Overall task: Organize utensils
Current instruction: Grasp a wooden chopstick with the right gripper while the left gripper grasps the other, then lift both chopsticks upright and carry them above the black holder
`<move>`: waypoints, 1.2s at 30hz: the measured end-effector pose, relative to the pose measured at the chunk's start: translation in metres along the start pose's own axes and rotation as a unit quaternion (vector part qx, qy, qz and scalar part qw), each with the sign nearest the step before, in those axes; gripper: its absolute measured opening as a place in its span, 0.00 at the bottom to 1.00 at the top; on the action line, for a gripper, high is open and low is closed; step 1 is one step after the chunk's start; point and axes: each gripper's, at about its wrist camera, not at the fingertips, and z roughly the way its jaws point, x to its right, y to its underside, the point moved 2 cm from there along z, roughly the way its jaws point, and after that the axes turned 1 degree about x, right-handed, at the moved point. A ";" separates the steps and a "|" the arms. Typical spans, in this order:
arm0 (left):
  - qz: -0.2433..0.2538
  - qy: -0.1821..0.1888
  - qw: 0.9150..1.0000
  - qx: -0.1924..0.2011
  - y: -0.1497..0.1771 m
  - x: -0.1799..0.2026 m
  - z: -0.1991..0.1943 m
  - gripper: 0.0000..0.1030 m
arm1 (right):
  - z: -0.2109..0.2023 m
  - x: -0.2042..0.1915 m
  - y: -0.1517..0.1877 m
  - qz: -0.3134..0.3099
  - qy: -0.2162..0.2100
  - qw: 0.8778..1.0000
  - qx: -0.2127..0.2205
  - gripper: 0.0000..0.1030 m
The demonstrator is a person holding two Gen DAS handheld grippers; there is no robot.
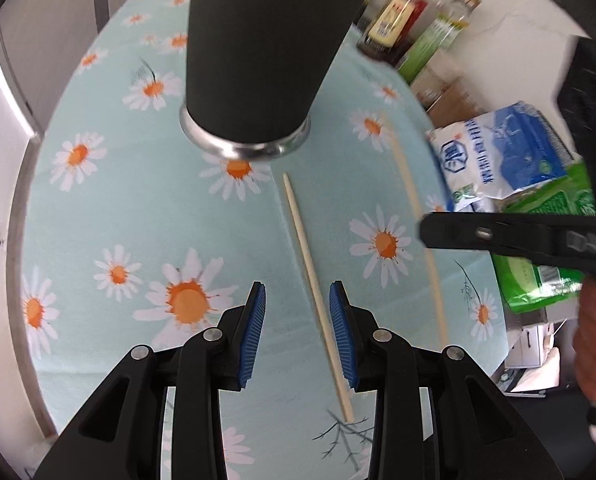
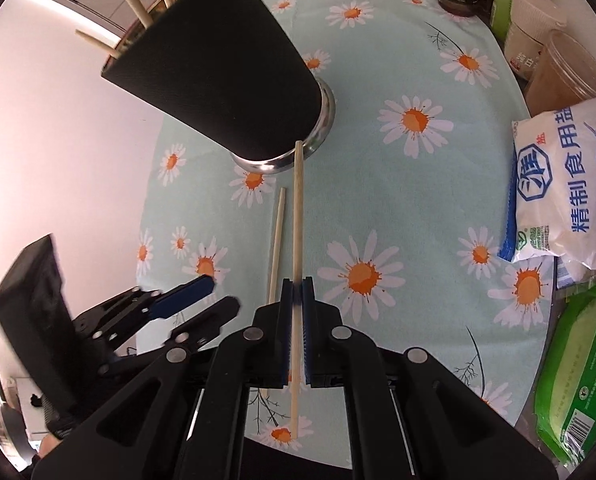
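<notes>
The right gripper [image 2: 297, 292] has its blue fingers [image 2: 285, 320] clamped on a pale wooden chopstick [image 2: 296, 216], which runs lengthwise between the pads, its far tip reaching up beside the steel base of the black utensil holder [image 2: 226, 72] and its near end sticking out below the fingers. A second chopstick [image 1: 315, 292] lies flat on the daisy-print cloth [image 2: 397, 208] covering the surface, just left of the held one in the right wrist view and roughly parallel to it. The left gripper [image 1: 298, 312] hangs over that lying chopstick with its fingers [image 1: 254, 320] partly apart and gripping nothing; the stick passes beneath the gap, close to the right pad. In the left wrist view the right gripper shows as a dark bar at the right edge with a hand [image 1: 595, 344] behind it. The holder stands at the far middle of the cloth, and several chopsticks [image 2: 138, 4] already poke out of its open top. Along the right side are a white and blue salt bag [image 2: 565, 184], a green packet [image 2: 577, 380] nearer, and sauce bottles [image 1: 393, 20] at the far right
</notes>
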 end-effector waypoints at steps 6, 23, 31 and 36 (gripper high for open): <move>-0.010 -0.014 0.999 -0.035 -0.008 0.007 0.020 0.31 | -0.013 0.017 0.012 -0.004 -0.022 1.000 -0.001 0.05; 0.001 -0.067 0.995 -0.074 -0.020 0.027 0.046 0.16 | -0.032 0.031 0.018 -0.031 -0.053 0.998 0.032 0.05; 0.007 -0.088 0.993 -0.079 -0.023 0.029 0.050 0.05 | -0.031 0.033 0.024 -0.025 -0.060 0.997 0.031 0.05; -0.012 -0.074 0.995 -0.073 -0.023 0.022 0.048 0.04 | -0.034 0.033 0.020 -0.028 -0.058 0.997 0.032 0.05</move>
